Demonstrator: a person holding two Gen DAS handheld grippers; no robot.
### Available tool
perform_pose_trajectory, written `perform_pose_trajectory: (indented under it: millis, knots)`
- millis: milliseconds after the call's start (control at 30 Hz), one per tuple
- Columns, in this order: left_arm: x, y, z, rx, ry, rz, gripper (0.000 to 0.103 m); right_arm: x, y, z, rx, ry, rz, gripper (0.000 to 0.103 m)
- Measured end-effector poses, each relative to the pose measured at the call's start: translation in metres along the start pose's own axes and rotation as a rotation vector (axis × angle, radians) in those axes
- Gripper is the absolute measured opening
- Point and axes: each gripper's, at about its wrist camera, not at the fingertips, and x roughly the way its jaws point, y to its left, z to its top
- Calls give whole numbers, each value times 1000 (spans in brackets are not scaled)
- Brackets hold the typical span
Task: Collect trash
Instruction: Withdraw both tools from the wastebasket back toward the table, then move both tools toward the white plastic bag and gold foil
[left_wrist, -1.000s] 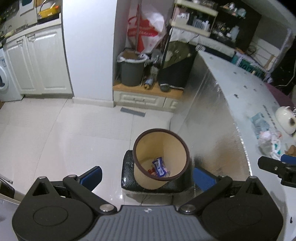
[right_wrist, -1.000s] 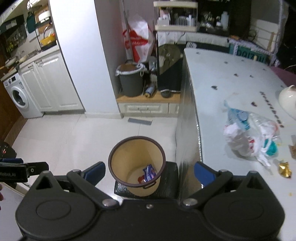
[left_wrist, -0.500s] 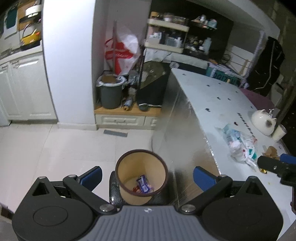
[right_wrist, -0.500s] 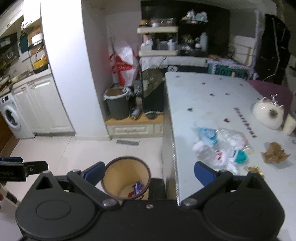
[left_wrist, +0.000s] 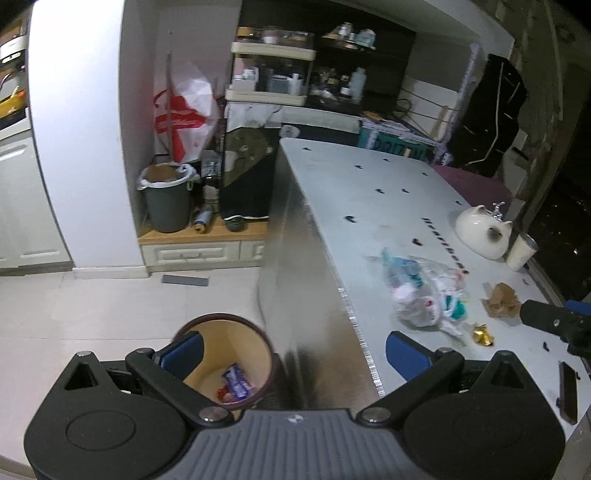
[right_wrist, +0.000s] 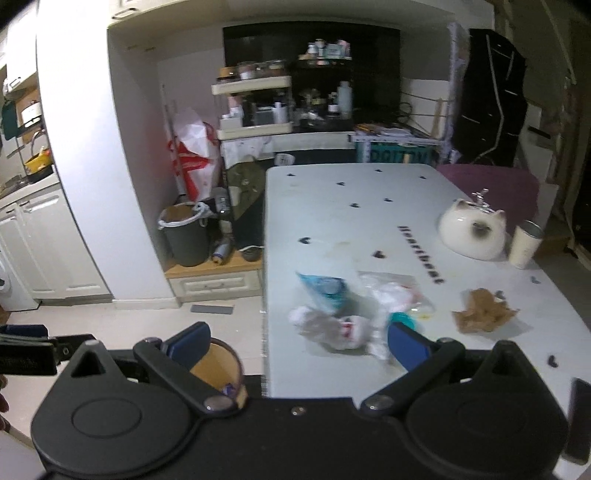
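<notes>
Both grippers spread wide (empty); plastic trash pile (right_wrist: 343, 314) on table (right_wrist: 369, 221).

Crumpled plastic wrappers (right_wrist: 343, 314) and brown paper (right_wrist: 482, 311) lie on the table.

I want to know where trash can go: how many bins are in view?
2. A tan bin stands on the floor beside the table, wrappers inside. A grey bin with a white liner stands on the low wooden ledge in the alcove. Others may be hidden.
</notes>
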Motion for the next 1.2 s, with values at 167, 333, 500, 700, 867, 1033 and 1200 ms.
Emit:
perform_pose_trajectory:
  millis: [167, 333, 500, 700, 867, 1033, 1200]
  knots:
    - [13, -47, 0, -20, -3, 14, 103, 11, -52, 5, -5, 8, 10, 103]
    - [28, -92, 1, -36, -3, 33, 103, 32, -105, 7, -12, 41, 42, 103]
    - [49, -131, 2, -43, 11, 40, 103, 54, -149, 8, -18, 76, 78, 103]
    - [75, -171, 1, -4, 12, -8, 103, 83, -188, -1, -13, 129, 121, 103]
    - [104, -194, 10, 63, 9, -88, 103, 110, -211, -12, 3, 183, 145, 103]
    - [148, -207, 29, 128, 46, -151, 103, 131, -226, -19, 22, 220, 172, 102]
    - [199, -207, 52, 162, 109, -146, 103, 138, -235, -19, 37, 220, 182, 102]
